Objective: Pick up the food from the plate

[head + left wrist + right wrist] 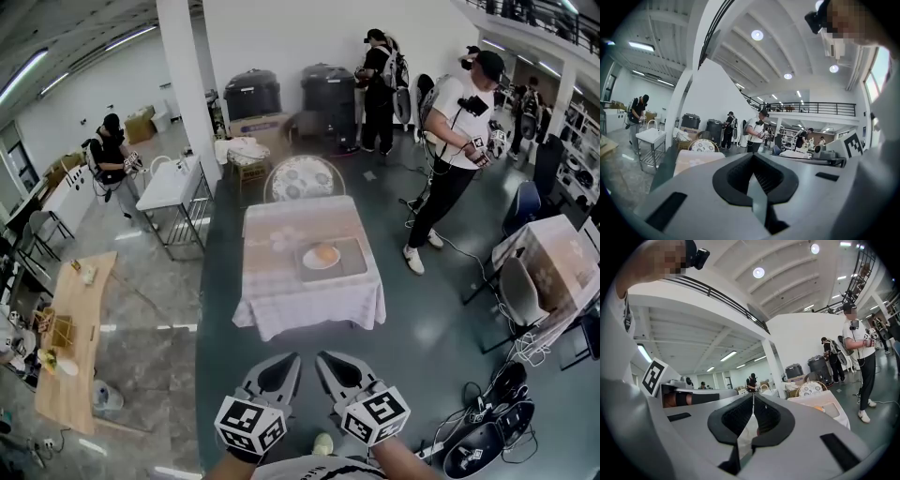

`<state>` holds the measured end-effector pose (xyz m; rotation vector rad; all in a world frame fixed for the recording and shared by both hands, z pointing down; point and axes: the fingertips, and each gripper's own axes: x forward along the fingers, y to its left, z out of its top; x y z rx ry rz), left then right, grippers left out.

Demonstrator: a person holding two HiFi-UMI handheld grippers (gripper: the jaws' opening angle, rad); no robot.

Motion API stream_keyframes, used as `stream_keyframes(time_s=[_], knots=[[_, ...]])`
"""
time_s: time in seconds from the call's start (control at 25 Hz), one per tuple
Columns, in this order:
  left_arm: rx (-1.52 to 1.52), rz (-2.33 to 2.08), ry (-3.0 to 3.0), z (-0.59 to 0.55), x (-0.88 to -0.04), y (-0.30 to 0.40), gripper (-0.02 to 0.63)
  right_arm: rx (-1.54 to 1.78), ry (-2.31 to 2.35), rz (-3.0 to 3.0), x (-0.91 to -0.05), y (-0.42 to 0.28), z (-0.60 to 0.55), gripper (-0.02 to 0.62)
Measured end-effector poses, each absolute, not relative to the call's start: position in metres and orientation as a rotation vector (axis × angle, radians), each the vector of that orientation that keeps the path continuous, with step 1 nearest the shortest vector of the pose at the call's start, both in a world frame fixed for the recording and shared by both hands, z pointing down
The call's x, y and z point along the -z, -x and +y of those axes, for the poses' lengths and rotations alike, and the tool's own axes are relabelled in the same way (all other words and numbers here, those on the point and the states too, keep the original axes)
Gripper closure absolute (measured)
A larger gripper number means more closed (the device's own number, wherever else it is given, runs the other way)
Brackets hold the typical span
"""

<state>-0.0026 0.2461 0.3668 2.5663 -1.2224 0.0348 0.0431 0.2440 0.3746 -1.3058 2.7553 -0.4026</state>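
Observation:
An orange-brown piece of food [325, 252] lies on a white plate [310, 262], which rests on a grey tray [356, 264] on a small table with a pale checked cloth [281, 291]. Both grippers are held low, well short of that table. My left gripper [292, 357] is shut with nothing in it. My right gripper [322, 357] is shut too, also empty. In the right gripper view the table [834, 405] shows past the closed jaws, with the food [818, 408] a small orange spot. The left gripper view catches only the table's corner [691, 158].
A round patterned chair [302, 176] stands behind the table. A person in a white shirt [459, 141] stands to its right, others farther back by two dark bins [328, 94]. A wooden bench [70, 337] runs along the left; a chair [520, 291] and cables [487, 431] lie at right.

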Motion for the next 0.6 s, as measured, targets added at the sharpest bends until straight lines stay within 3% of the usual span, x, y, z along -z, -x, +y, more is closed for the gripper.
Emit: stream_keyframes(time_s=[0.6], knots=[[-0.064, -1.194, -2.589, 0.204, -0.381, -0.013, 0.601, 0.431, 1.362, 2.746, -0.389, -0.055, 0.204, 0.58]])
